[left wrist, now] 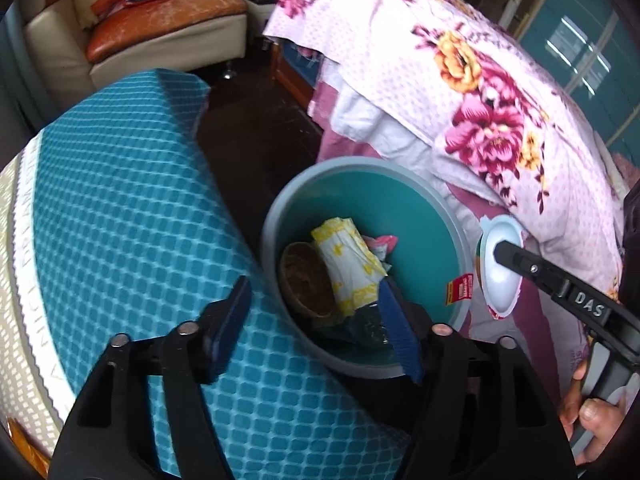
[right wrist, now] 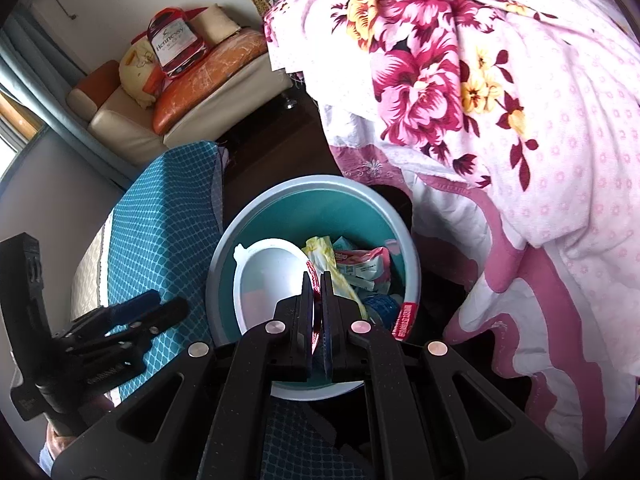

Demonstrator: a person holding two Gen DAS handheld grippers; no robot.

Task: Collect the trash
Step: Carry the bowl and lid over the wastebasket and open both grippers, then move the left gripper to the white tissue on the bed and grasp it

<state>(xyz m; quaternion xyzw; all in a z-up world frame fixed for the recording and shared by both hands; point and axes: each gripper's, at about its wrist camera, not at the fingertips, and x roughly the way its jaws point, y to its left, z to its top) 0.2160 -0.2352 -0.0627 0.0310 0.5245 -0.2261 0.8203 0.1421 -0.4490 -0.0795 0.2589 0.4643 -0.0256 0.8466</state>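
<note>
right hand-held gripper [right wrist: 317,300] clamped on white cup [right wrist: 270,280] over bin [right wrist: 224,248] | left hand-held gripper [left wrist: 312,312] apart | floral blanket [right wrist: 500,100] beside bin

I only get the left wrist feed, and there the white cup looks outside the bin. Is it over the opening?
Observer: The right wrist view shows the white cup in front of the teal bin's opening.
Operator: Is the grip solid?
Observer: The right gripper is shut on the cup's rim, with red foil between its pads.
Operator: Room inside?
Observer: A pink packet lies beside the yellow wrapper, with bare wall above them.
</note>
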